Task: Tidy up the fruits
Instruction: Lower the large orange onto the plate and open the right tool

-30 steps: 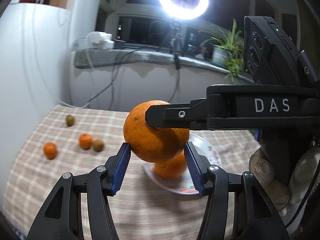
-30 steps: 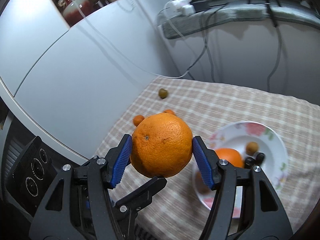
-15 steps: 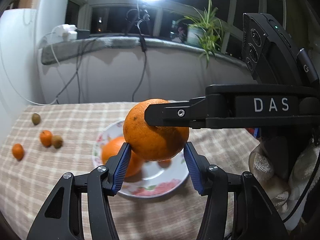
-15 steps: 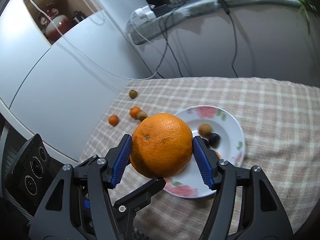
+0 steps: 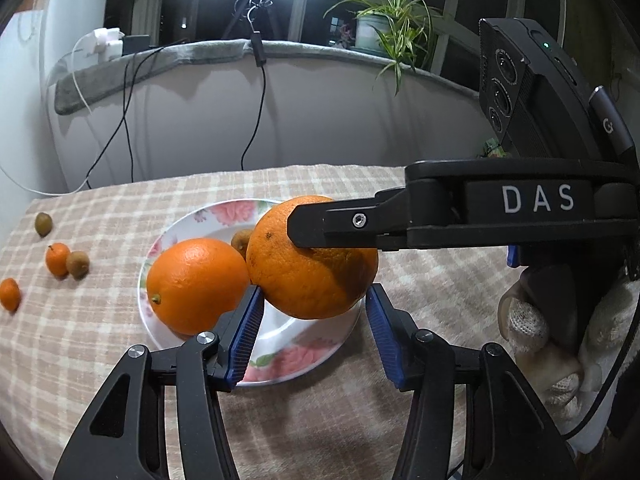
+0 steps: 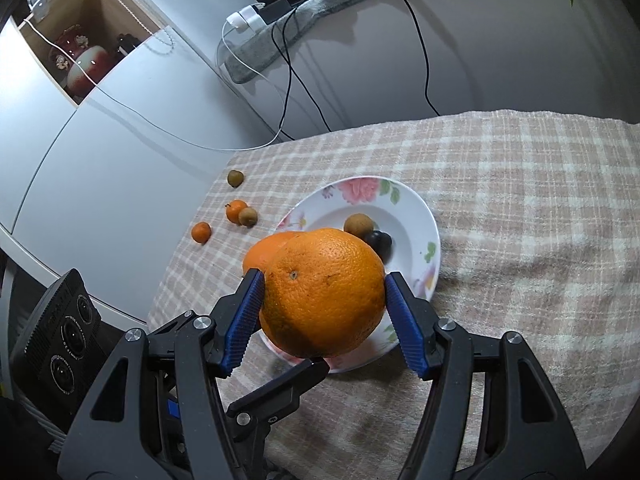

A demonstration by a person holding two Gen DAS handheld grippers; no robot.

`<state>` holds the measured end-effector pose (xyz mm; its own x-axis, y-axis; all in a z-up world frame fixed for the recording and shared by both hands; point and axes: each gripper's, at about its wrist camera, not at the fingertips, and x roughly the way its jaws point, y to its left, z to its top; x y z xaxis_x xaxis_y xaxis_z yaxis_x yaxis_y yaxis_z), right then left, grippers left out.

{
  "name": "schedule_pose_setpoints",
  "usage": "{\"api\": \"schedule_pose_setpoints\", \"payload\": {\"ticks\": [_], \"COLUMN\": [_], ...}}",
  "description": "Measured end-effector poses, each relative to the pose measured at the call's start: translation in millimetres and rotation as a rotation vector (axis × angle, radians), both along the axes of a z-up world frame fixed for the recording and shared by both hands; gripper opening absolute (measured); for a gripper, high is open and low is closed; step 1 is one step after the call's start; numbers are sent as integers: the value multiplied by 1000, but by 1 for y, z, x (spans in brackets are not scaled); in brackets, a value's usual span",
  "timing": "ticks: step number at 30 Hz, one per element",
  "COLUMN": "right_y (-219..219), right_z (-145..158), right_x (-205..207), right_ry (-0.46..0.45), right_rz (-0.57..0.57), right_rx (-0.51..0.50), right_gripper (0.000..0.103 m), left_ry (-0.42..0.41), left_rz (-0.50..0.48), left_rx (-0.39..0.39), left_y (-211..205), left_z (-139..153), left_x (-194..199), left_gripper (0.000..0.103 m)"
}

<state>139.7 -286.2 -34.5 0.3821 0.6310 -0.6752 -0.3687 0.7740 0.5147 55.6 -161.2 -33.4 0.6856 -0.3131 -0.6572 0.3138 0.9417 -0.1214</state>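
- Orange (image 6: 324, 292) in the air, low centre of the right wrist view, just above the near edge of the flowered plate (image 6: 430, 232).
- Plate lies straight ahead of and below both grippers. A second orange (image 5: 196, 284) already rests on its left half in the left wrist view, with small dark fruit toward the far side. The bare patch is the near right part.
- Held orange is round, with no long axis to line up.
- Right gripper (image 6: 323, 280): jaws about half apart, blue pads clamped on the orange's two sides. It carries the fruit.
- Left gripper (image 5: 314, 292): under the same orange, jaws part open, pad tips at its lower flanks. Whether they press or only brush, I cannot tell.
- Judgement: a short drop, biased right of the resting orange, would seat it.
- Small fruit (image 5: 58, 258) waits on the checked cloth (image 6: 520, 200), far left.
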Motion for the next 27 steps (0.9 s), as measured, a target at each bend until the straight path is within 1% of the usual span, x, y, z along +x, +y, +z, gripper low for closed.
{"api": "schedule_pose_setpoints", "payload": {"ticks": [16,18,20,22,27], "right_y": [1,1,-1,-3,-3], "right_z": [-8,-9,-9,-5,3], "right_x": [3,4,4,3,2], "right_ry": [17,20,21,11,-16], "right_rz": [-3,-9,-12,-11,-21], "right_rx": [-18,-22,-19,-5,-7], "right_gripper": [65,65,65,65,65], "left_ry": [30,27,6,-2,1], "left_rz": [-16,-15,-13,-13,-5], "left_rx": [7,8,14,12,7], "left_y": [-1,0,0,2,6], "left_z": [-7,-7,-4,-1,-1], "left_x": [2,1,0,-1,-2], "left_gripper": [49,48,48,48,48]}}
